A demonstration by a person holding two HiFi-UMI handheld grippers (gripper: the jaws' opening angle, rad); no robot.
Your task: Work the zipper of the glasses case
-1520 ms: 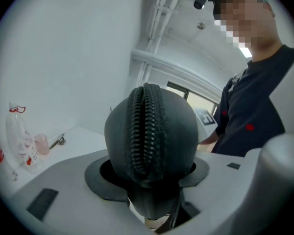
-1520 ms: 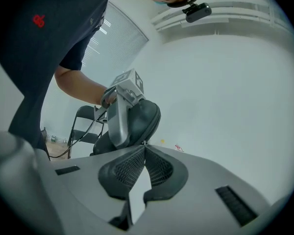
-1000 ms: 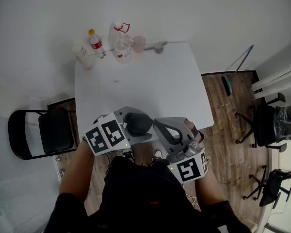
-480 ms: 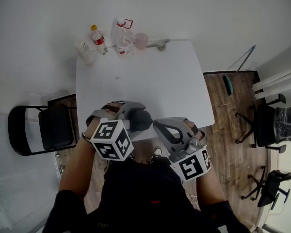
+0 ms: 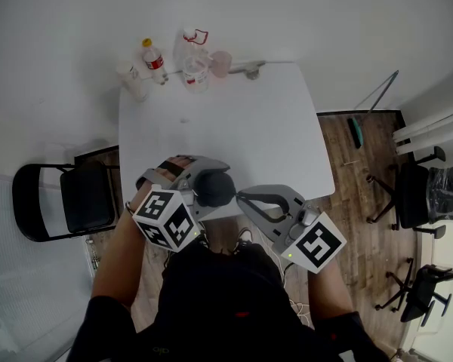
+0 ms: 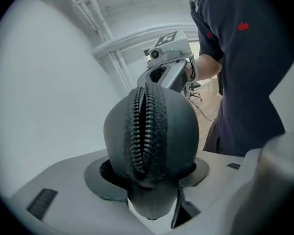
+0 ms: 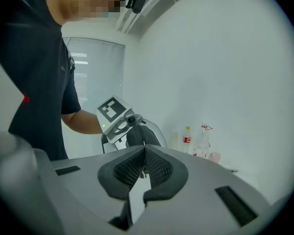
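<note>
**Dark glasses case clamped in the left gripper, right gripper closed at its far end**

Charcoal and rounded, the glasses case sits between the two jaws of the left gripper, held up off the surface at the near edge of the white table, close in front of the person's dark shirt. In the left gripper view the jaws stand wide around the case, one curved pad pressing on each flank, and the case points away from the camera. Its zipper runs along the crest facing that camera, and the two rows of teeth are parted by a narrow dark slit.

The right gripper comes in from the person's right and its tips meet the case's end. In its own view the right gripper has both ribbed pads pressed together with no gap, and the case shows just past their tips. Whether a pull tab is pinched between them cannot be made out.

At the table's far edge stand a red-labelled bottle, a clear jug and a pink cup, well apart from the grippers. A black chair stands left of the table
</note>
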